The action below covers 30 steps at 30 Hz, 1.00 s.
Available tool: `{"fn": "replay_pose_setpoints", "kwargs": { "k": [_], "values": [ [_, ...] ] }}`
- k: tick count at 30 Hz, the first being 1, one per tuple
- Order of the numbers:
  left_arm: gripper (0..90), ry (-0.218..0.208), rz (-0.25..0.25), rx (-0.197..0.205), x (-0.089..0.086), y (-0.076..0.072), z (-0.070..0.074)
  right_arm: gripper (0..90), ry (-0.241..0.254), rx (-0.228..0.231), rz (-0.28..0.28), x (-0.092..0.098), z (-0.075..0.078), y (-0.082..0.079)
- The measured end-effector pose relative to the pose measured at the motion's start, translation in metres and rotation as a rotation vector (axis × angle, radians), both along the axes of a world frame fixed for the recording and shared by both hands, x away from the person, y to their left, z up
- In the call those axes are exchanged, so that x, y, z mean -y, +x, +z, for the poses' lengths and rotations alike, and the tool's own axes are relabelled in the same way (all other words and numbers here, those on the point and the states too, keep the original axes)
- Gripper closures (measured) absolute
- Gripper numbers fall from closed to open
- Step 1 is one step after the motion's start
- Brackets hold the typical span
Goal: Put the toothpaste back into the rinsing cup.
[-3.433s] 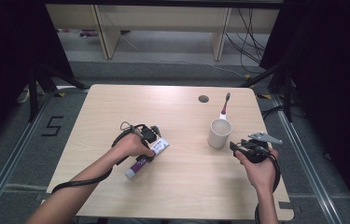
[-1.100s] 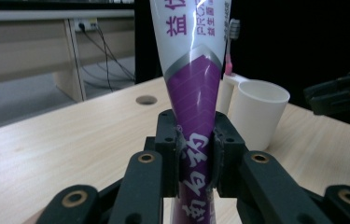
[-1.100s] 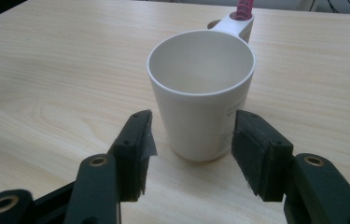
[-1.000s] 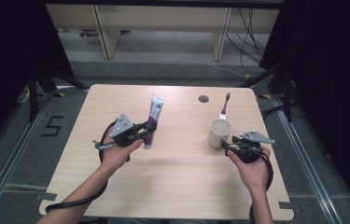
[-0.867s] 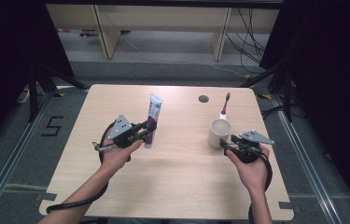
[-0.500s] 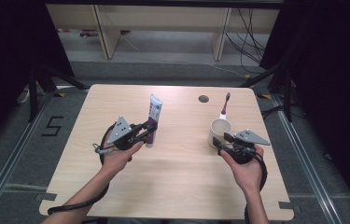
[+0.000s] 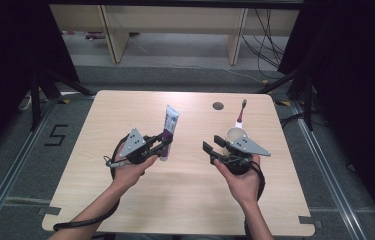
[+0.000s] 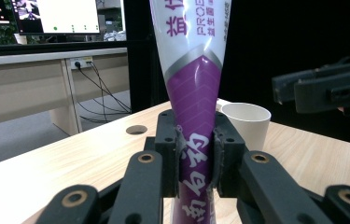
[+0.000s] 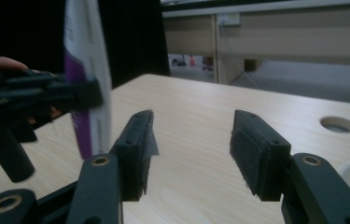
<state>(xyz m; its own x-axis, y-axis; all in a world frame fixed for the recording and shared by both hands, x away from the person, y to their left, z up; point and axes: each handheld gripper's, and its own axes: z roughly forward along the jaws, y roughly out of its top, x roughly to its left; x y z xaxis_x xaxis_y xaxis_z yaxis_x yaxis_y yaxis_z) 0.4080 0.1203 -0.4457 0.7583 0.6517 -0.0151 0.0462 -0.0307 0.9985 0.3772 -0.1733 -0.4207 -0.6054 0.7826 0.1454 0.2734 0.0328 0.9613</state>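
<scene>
A white and purple toothpaste tube (image 7: 169, 129) stands upright above the table, cap end down, and my left gripper (image 7: 161, 145) is shut on its lower part. In the left gripper view both pads press the purple part of the tube (image 8: 195, 93). My right gripper (image 7: 212, 152) is open with nothing between its jaws, and it points left toward the tube from just in front of a white paper cup (image 7: 236, 135). A toothbrush (image 7: 240, 114) leans in the cup. In the right gripper view the tube (image 9: 86, 74) is off to the left of my open right gripper (image 9: 191, 149).
A round cable hole (image 7: 218, 106) lies in the wooden table (image 7: 125, 210) behind the cup. Bare tabletop lies between the two hands and along the near edge. Desks and cables stand on the floor beyond the far edge.
The tube, earlier lying on the table, is held upright. Over the last second my right gripper moved left from beside the cup toward the tube. The left gripper stayed put.
</scene>
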Motion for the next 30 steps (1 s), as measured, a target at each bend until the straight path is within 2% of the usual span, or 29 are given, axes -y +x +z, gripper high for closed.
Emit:
{"fn": "replay_pose_setpoints", "kwargs": {
  "k": [1,3,4,5,8,9,12,13,16,18,23,26,28,30],
  "values": [
    [75.9,0.001,-0.004,0.001,0.002,0.0,-0.001,49.4,0.013,0.013,0.023,-0.008,0.003,0.001],
    [75.9,0.003,-0.008,0.002,0.003,-0.001,-0.001,49.5,0.015,-0.002,0.03,-0.01,0.005,0.001],
    [75.8,0.002,-0.01,0.005,0.005,-0.001,-0.002,49.5,0.03,0.009,0.032,-0.015,0.007,0.001],
    [75.9,0.003,-0.011,0.004,0.006,-0.001,-0.002,49.4,0.019,0.022,0.051,-0.019,0.01,0.003],
    [75.8,0.006,-0.019,0.006,0.008,-0.002,-0.003,49.6,0.022,0.038,0.049,-0.023,0.013,0.004],
    [75.8,0.009,-0.025,0.009,0.011,-0.002,-0.004,49.8,0.022,0.072,0.057,-0.027,0.016,0.005],
    [75.8,0.01,-0.033,0.008,0.014,-0.003,-0.004,49.7,0.048,0.059,0.078,-0.034,0.021,0.005],
    [75.8,0.011,-0.038,0.01,0.016,-0.004,-0.004,49.6,0.045,0.082,0.083,-0.035,0.021,0.007],
    [75.8,0.011,-0.043,0.011,0.018,-0.005,-0.004,49.3,0.053,0.087,0.083,-0.039,0.023,0.009],
    [75.7,0.015,-0.048,0.013,0.02,-0.005,-0.004,48.9,0.064,0.061,0.101,-0.042,0.025,0.009],
    [75.7,0.02,-0.059,0.014,0.023,-0.007,-0.004,48.4,0.077,0.062,0.114,-0.046,0.025,0.013],
    [75.8,0.024,-0.065,0.016,0.025,-0.008,-0.004,48.3,0.068,0.065,0.105,-0.047,0.026,0.014],
    [75.7,0.029,-0.069,0.019,0.026,-0.008,-0.003,48.3,0.087,0.053,0.11,-0.049,0.027,0.013],
    [75.7,0.028,-0.071,0.018,0.028,-0.008,-0.003,48.4,0.087,0.069,0.121,-0.051,0.027,0.015]
  ]
}}
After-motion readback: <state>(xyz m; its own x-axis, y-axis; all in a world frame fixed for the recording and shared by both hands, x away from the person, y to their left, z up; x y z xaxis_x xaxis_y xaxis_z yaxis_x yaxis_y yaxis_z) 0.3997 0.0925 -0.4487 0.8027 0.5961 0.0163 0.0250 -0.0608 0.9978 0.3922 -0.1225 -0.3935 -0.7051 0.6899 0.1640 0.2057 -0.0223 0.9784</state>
